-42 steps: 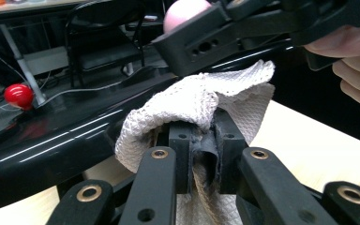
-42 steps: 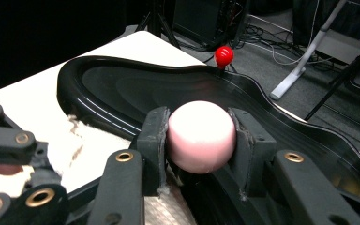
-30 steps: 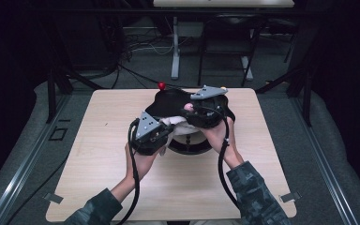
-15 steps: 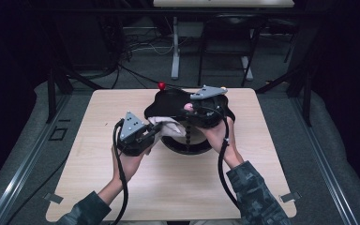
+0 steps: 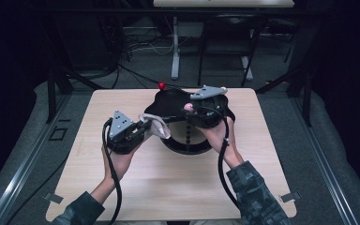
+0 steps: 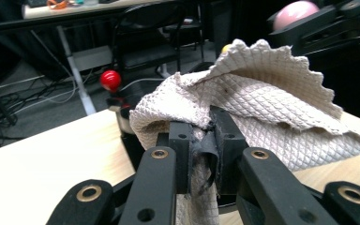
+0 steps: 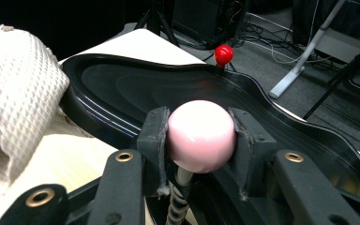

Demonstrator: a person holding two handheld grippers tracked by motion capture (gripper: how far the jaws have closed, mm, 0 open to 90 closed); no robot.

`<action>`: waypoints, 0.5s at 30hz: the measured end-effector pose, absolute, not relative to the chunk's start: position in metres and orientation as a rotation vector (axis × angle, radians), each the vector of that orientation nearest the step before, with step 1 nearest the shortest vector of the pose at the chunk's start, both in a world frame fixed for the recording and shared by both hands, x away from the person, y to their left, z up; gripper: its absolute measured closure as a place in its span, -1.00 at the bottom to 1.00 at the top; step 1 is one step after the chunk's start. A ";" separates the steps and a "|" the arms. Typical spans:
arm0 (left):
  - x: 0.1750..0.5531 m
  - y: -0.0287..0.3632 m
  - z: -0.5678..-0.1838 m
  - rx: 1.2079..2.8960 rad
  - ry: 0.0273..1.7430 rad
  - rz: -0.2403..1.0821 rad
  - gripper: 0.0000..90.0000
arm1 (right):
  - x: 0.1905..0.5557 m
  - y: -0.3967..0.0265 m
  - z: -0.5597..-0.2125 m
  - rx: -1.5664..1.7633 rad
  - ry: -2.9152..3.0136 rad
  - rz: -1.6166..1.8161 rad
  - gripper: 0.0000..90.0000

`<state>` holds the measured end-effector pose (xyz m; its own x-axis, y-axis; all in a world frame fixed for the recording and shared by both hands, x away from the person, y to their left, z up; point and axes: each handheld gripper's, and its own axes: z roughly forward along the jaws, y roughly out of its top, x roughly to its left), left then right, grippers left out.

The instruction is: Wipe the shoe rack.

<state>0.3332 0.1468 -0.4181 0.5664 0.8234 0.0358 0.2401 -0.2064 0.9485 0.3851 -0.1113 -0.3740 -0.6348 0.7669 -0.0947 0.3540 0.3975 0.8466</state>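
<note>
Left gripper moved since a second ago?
Yes. The left gripper, shut on the cloth, shifted left, away from the black tray, toward the table's left edge.

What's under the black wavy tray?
Under the black wavy tray stands a dark round base on the table, with a beaded stem rising to it. How the tray joins the base is covered by the tray and the right gripper.

A light wooden table (image 5: 122,187) with a pale, square top stands on a grey floor (image 5: 309,140). Toward its far middle sits a black stand with a round base (image 5: 185,146) resting directly on the wood, and a wavy black tray (image 7: 122,93) above it. The near half of the tabletop and both side margins show plain wood grain.
</note>
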 end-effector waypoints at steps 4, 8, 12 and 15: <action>0.331 0.142 -0.418 1.736 0.877 0.691 0.80 | 0.385 -0.111 -0.374 0.962 2.184 1.157 0.34; 0.327 0.128 -0.419 1.742 0.842 0.680 0.81 | 0.386 -0.111 -0.373 0.972 2.187 1.149 0.34; 0.326 0.113 -0.420 1.755 0.811 0.671 0.81 | 0.387 -0.111 -0.371 0.985 2.206 1.146 0.33; 0.326 0.100 -0.423 1.765 0.792 0.663 0.80 | 0.388 -0.111 -0.369 0.989 2.226 1.138 0.33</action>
